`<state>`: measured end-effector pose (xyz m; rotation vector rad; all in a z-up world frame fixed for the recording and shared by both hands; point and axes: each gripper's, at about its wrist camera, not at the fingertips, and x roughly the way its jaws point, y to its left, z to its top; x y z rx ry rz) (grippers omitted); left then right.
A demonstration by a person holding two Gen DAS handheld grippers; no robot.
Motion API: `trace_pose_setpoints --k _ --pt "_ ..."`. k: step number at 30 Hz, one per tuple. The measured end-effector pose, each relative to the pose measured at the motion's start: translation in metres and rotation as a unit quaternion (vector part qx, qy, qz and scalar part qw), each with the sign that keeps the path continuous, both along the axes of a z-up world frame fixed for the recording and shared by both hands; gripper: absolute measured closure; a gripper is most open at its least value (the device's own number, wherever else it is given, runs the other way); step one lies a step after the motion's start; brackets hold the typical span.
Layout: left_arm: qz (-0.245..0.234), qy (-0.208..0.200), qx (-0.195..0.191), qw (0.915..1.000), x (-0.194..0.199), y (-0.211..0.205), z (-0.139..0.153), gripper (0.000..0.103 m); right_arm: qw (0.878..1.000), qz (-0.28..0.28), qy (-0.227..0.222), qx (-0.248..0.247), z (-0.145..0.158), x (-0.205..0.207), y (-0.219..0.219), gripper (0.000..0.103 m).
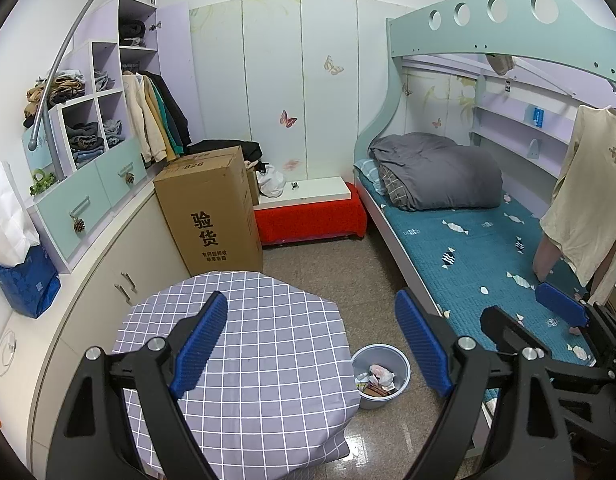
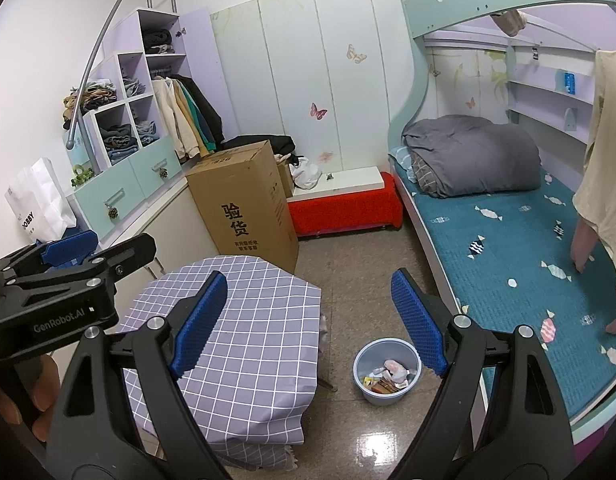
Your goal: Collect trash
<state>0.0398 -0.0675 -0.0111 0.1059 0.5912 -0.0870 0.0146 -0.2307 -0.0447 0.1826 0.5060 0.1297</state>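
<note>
A light blue bin (image 1: 382,376) stands on the floor between the small table (image 1: 244,344) and the bed; it also shows in the right wrist view (image 2: 387,371). Crumpled paper and wrappers (image 2: 390,374) lie inside it. My left gripper (image 1: 310,346) is open and empty, held high above the table's right edge. My right gripper (image 2: 308,326) is open and empty, held high above the floor between table and bin. The right gripper also shows at the right edge of the left wrist view (image 1: 564,312). The left gripper shows at the left of the right wrist view (image 2: 68,252).
The table wears a grey checked cloth (image 2: 244,320). A tall cardboard box (image 1: 212,212) stands behind it by the cabinets. A red bench (image 1: 312,212) sits against the far wall. A bunk bed (image 1: 488,248) with a teal sheet and grey duvet fills the right.
</note>
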Motion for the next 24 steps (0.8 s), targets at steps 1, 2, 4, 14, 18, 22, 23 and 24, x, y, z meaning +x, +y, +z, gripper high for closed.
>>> trace_pose_setpoints --k 1,2,4,14,18,22,23,24 --pt "0.000 0.001 0.000 1.0000 0.0003 -0.0004 0.0003 0.019 1.000 0.000 0.001 0.001 0.0000 0.0004 0.0019 0.020" --pt "0.000 0.000 -0.001 1.0000 0.0004 -0.0007 0.0006 0.019 1.000 0.001 0.001 0.001 -0.0002 0.0009 0.0017 0.020" --pt "0.000 0.000 0.000 1.0000 0.0004 -0.0004 0.0006 0.019 1.000 0.001 0.002 0.002 -0.0012 0.0015 0.0047 0.020" --pt "0.001 0.002 0.001 1.0000 0.0033 0.0043 0.0000 0.019 1.000 0.001 0.004 0.003 -0.0023 0.0018 0.0053 0.020" --pt "0.002 0.002 0.001 1.0000 0.0039 0.0046 0.0000 0.019 1.000 0.001 0.004 0.003 -0.0025 0.0019 0.0070 0.020" --pt "0.001 0.002 0.002 1.0000 0.0039 0.0047 0.0002 0.019 1.000 0.002 0.005 0.003 -0.0031 0.0031 0.0089 0.020" --pt "0.002 0.002 0.003 1.0000 0.0055 0.0060 -0.0002 0.019 1.000 0.002 0.005 0.004 -0.0031 0.0030 0.0088 0.020" --pt "0.001 0.002 0.003 1.0000 0.0053 0.0074 -0.0005 0.019 1.000 0.001 0.005 0.004 -0.0027 0.0030 0.0065 0.020"
